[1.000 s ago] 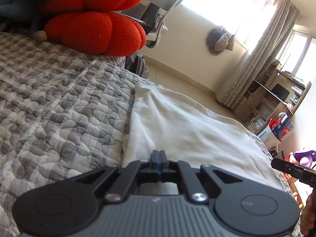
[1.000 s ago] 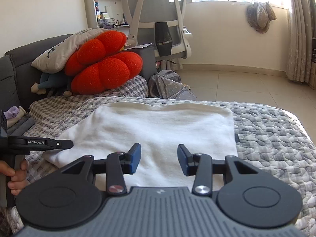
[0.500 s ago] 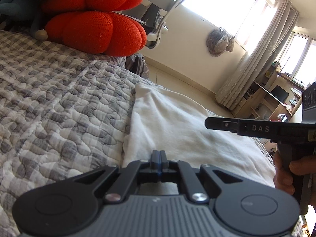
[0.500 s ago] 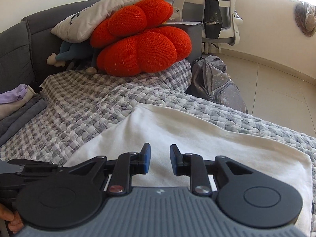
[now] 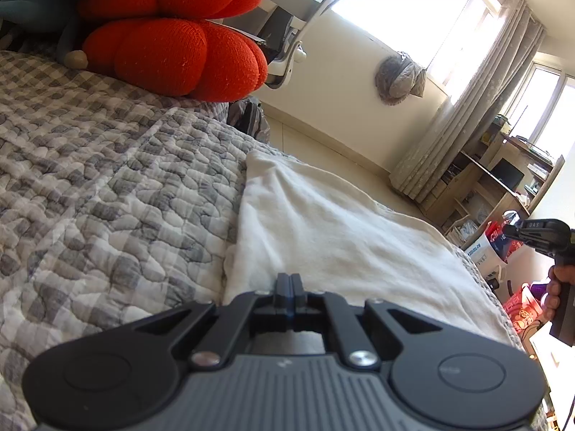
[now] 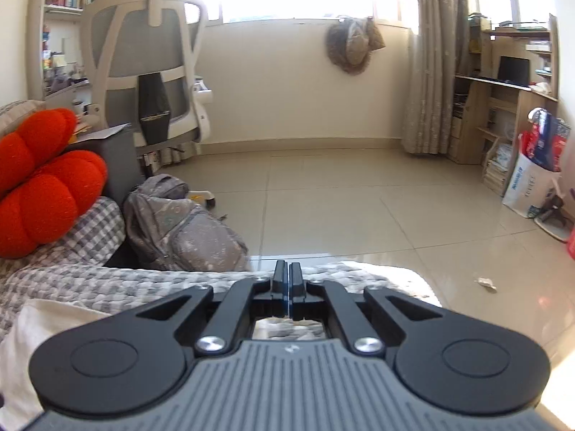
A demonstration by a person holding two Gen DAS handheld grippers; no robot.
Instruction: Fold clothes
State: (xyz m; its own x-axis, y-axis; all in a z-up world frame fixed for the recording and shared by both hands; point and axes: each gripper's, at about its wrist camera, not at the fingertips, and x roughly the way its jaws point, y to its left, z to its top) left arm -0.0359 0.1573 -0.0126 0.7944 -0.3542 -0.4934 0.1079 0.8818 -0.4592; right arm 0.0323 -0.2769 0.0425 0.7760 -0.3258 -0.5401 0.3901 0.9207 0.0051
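White folded garment (image 5: 334, 230) lies flat on the quilted grey bedspread (image 5: 107, 186), along its floor-side edge. Left gripper (image 5: 290, 282) sits low at the garment's near edge, jaws pressed together; whether cloth is pinched between them cannot be told. Right gripper (image 6: 288, 276) is held past the bedspread's edge, jaws closed, nothing seen between them. Red cushion (image 5: 172, 54) rests at the head end. White carrier bag (image 6: 532, 186) on the floor holds red and blue items.
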